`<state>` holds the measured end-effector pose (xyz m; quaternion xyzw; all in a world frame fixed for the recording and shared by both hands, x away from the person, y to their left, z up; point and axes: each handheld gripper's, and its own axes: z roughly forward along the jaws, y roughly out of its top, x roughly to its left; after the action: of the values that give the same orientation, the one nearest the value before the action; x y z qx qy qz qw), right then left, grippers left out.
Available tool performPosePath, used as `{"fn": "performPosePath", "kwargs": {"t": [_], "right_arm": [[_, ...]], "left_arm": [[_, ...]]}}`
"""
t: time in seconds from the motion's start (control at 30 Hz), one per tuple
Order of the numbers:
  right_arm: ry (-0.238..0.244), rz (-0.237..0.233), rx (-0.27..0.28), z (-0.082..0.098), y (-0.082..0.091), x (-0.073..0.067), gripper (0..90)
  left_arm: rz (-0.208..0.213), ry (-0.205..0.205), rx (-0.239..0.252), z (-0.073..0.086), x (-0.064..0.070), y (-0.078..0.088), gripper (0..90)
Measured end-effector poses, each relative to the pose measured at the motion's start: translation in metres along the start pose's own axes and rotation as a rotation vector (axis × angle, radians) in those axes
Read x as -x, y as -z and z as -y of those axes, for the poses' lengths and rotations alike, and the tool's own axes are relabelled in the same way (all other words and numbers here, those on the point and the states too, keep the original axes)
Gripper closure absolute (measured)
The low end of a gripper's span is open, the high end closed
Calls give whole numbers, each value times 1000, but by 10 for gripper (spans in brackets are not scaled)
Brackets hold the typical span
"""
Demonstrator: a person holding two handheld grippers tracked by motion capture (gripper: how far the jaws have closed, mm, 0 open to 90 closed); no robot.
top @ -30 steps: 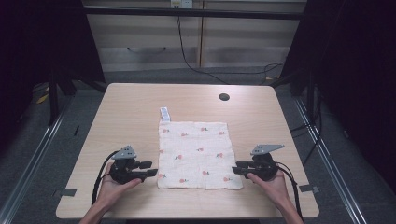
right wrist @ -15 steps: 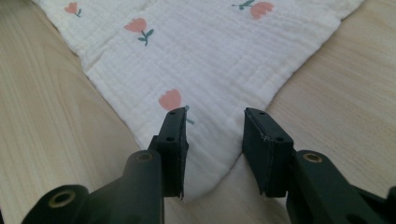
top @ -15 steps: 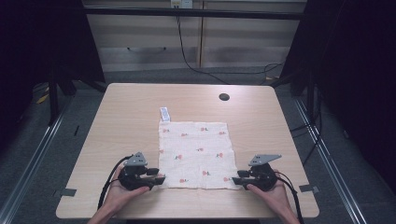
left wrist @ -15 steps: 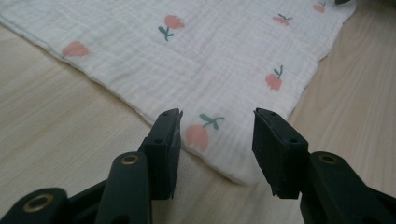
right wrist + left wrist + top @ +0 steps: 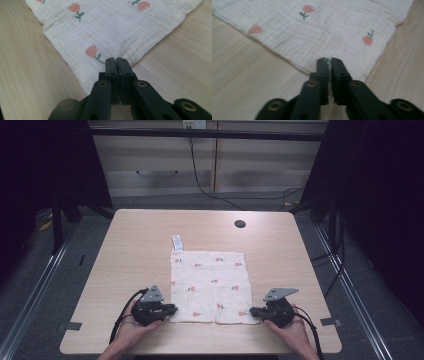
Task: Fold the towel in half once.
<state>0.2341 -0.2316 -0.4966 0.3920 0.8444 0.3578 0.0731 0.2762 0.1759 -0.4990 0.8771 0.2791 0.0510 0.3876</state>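
High view: white tag touches cloth; dark hole well apart.

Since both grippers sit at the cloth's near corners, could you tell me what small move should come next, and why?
Probably lift both corners together: the left gripper and right gripper have just closed on the near corners of the cloth, which lies flat on the table.
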Motion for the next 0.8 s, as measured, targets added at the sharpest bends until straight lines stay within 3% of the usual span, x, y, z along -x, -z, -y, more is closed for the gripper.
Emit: {"fn": "performPosePath", "kwargs": {"t": [0.13, 0.27, 0.37, 0.53, 0.67, 0.73, 0.8], "right_arm": [[-9, -32, -3, 1, 0, -4, 889], [-3, -49, -15, 2, 1, -10, 891], [-5, -68, -11, 6, 2, -17, 891], [9, -86, -21, 12, 6, -31, 891], [9, -107, -23, 18, 10, -41, 887], [19, -118, -23, 20, 12, -44, 865], [15, -120, -16, 18, 13, -44, 791]], "left_arm": [[-12, -18, -19, 1, 2, 3, 885], [2, 6, -15, 8, 4, 10, 888], [38, 28, -13, 17, 7, 18, 888], [48, 18, -29, 25, 17, 26, 887], [82, 17, -32, 32, 25, 33, 886], [93, 16, -36, 35, 26, 36, 874], [91, 18, -23, 34, 24, 37, 805]]}}
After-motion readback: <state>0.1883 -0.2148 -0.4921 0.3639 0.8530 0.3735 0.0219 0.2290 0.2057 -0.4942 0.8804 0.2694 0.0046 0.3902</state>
